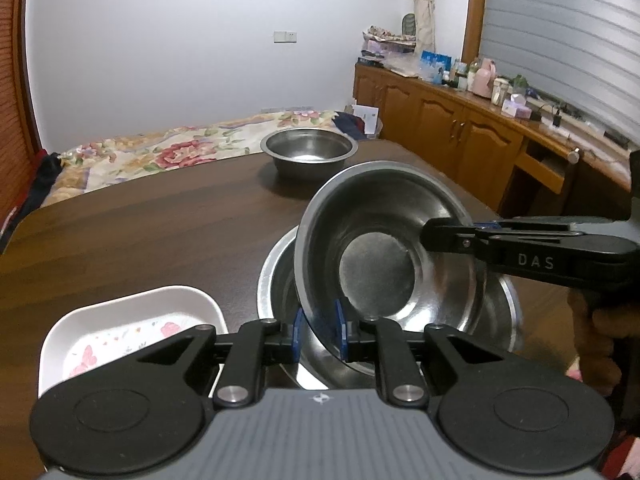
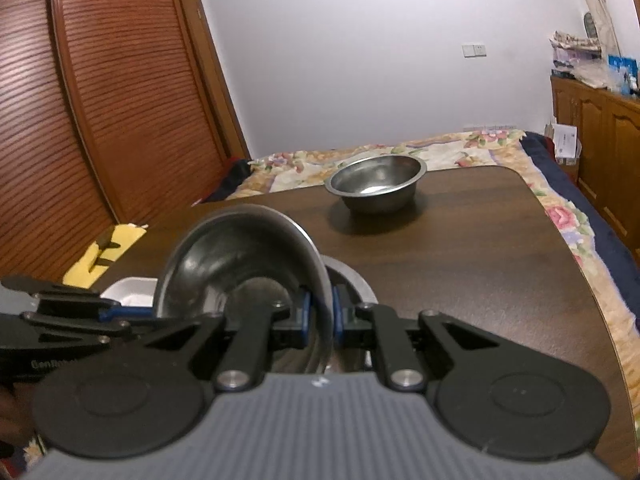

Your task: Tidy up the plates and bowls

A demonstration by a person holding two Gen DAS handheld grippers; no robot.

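Steel, dull and scuffed with a flat round base and a thin rolled rim, makes up the tilted bowl (image 1: 380, 256) held above a larger steel bowl (image 1: 500, 320) on the dark wooden desk (image 1: 160, 232). The left gripper (image 1: 319, 332) has its jaws nearly closed around the near rim, the gap just widening. The right gripper (image 2: 319, 312) pinches the opposite rim tightly. A third steel bowl (image 1: 309, 152) sits farther back, well apart; a white floral plate (image 1: 120, 320) lies beside the left gripper.
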